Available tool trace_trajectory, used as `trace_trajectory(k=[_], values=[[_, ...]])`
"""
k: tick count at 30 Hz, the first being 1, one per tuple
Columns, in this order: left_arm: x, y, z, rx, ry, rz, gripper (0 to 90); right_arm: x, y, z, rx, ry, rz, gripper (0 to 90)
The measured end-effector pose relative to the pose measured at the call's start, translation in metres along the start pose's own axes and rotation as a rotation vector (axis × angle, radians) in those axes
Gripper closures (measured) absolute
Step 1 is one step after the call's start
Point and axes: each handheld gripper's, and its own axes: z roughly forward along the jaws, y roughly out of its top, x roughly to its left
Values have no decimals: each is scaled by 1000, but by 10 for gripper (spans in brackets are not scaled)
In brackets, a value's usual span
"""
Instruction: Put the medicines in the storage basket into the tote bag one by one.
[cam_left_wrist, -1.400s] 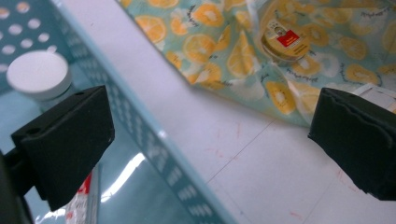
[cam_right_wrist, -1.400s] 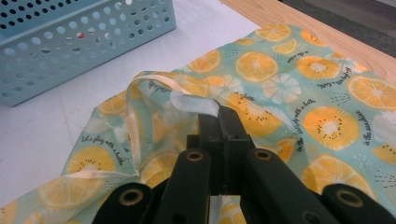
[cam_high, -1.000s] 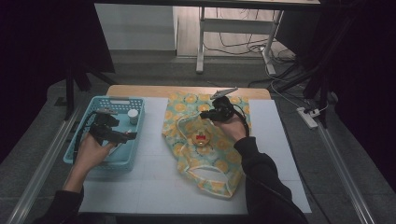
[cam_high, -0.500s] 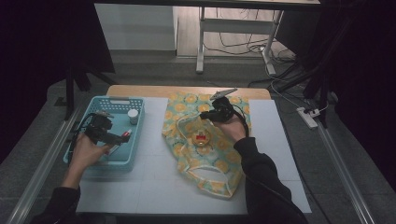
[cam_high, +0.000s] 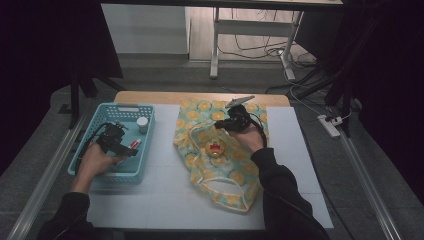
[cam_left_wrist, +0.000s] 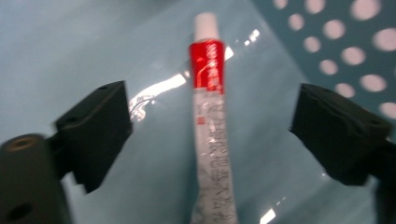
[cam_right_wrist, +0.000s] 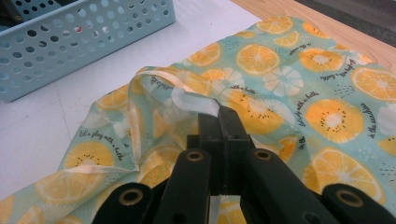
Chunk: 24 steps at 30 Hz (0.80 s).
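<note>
Grippers at light-blue perforated plastic basket (cam_high: 150, 113) and orange-slice-print fabric bag (cam_right_wrist: 299, 79).
Left gripper (cam_left_wrist: 210, 126) is spread wide around red-and-white tube (cam_left_wrist: 208, 112); right gripper (cam_right_wrist: 219, 122) is clamped on bag's rim.

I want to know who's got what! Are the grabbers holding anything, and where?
The right gripper pinches the fruit-print bag by its rim. The left gripper is open around the tube, holding nothing.

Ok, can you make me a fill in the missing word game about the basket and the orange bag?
1. The left gripper is open, and between its jaws lies a red and white ____.
2. That thing lies inside the light blue ____.
3. The right gripper is shut on the pale edge of the bag, whose cloth is printed with slices of ____.
4. Both basket and bag rest on a white mat on the ____.

Missing words: tube; basket; orange; table
</note>
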Motion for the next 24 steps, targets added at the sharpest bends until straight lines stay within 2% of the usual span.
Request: trace_trajectory(k=[4,10,13,16,19,20,22,24], values=[[4,-1,3,52,4,0,291,0,-1,0,0,0,-1,900],[7,-2,3,61,-21,-4,569,0,0,0,1,-1,-1,900],[7,-1,3,53,-51,-3,708,0,0,0,-1,-1,-1,900],[8,-1,4,63,-59,-29,733,0,0,-1,-4,-2,-1,900],[10,-1,3,58,-70,-33,743,0,0,-1,-6,-1,-3,900],[11,-1,3,58,-68,-37,744,0,0,-2,-6,-1,-3,900],[11,-1,3,56,-36,-37,746,0,0,-2,-9,0,-3,900],[13,-2,2,45,-31,-48,747,0,1,-3,-12,0,-1,900]])
